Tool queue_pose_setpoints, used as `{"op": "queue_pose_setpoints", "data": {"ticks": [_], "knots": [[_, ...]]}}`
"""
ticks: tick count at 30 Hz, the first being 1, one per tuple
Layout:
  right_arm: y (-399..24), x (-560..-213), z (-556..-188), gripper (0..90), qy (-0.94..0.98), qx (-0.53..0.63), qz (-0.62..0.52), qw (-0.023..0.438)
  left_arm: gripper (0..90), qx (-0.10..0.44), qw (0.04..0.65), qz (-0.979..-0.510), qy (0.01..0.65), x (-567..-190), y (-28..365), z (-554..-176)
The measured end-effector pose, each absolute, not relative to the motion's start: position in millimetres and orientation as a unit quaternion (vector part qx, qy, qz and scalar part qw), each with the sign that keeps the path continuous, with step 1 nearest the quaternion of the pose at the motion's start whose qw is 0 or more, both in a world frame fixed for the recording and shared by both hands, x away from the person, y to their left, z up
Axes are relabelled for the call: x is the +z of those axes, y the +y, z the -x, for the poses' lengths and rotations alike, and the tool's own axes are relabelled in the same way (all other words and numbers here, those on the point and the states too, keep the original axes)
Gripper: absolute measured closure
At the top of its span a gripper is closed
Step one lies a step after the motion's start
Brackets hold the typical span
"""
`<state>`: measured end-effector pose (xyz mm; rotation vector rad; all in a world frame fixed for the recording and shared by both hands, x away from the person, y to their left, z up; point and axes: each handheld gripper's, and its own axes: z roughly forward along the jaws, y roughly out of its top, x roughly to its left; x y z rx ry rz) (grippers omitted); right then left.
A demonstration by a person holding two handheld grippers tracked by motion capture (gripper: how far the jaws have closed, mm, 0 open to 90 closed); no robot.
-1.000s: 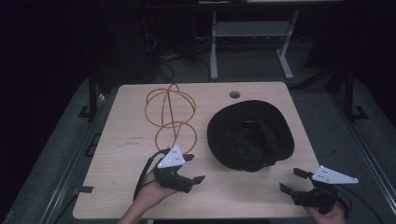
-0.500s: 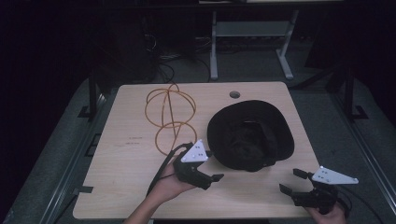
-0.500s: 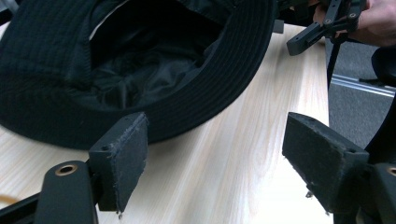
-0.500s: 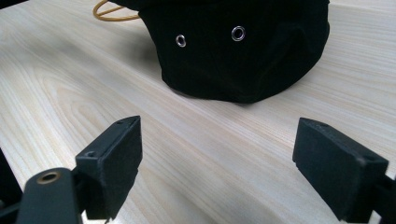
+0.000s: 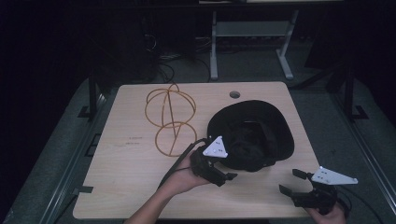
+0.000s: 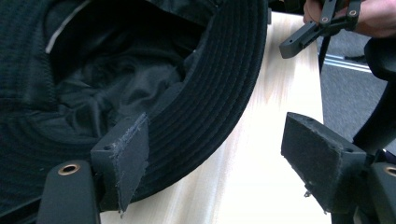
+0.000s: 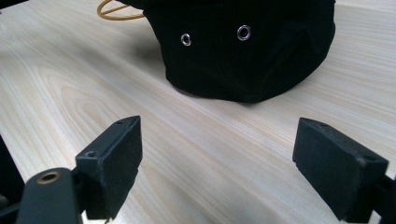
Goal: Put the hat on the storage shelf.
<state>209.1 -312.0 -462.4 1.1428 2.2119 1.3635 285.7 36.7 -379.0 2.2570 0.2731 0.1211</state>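
Note:
A black bucket hat (image 5: 252,135) lies upside down on the right half of the wooden table (image 5: 121,186). My left gripper (image 5: 228,176) is open at the hat's near-left brim. In the left gripper view, one pad (image 6: 133,156) overlaps the hat's brim (image 6: 219,93) and the other pad (image 6: 317,163) is over bare wood. My right gripper (image 5: 289,182) is open at the table's near-right corner, apart from the hat. Through its wide jaws the right gripper view looks at the hat's crown (image 7: 247,46) with two metal eyelets.
An orange wire frame of joined hoops (image 5: 170,121) lies left of the hat, its edge (image 7: 116,9) showing past the crown. A cable hole (image 5: 235,94) is near the far edge. The other gripper (image 6: 322,23) shows beyond the brim.
My left gripper has moved right along the near side of the table up to the hat's brim. The right gripper has stayed put.

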Motion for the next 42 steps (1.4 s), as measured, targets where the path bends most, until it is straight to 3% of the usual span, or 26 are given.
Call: {"op": "queue_pose_setpoints", "data": {"ticks": [11, 22, 31, 42], "knots": [[-309, -463, -210, 15.2, 0.774, 0.473, -0.393, 0.149, 21.8, 0.064, 0.365, -0.924, 0.091, -395, 21, -297], [-307, -462, -210, 15.2, 0.776, 0.472, -0.39, 0.149, 70.8, 0.088, 0.381, -0.918, 0.062, -393, 23, -294], [-301, -460, -211, 15.2, 0.778, 0.47, -0.386, 0.157, 82.9, 0.067, 0.417, -0.904, 0.069, -387, 28, -295], [-294, -455, -215, 15.5, 0.763, 0.485, -0.387, 0.179, 85.7, 0.033, 0.464, -0.882, 0.078, -375, 33, -292]]}}
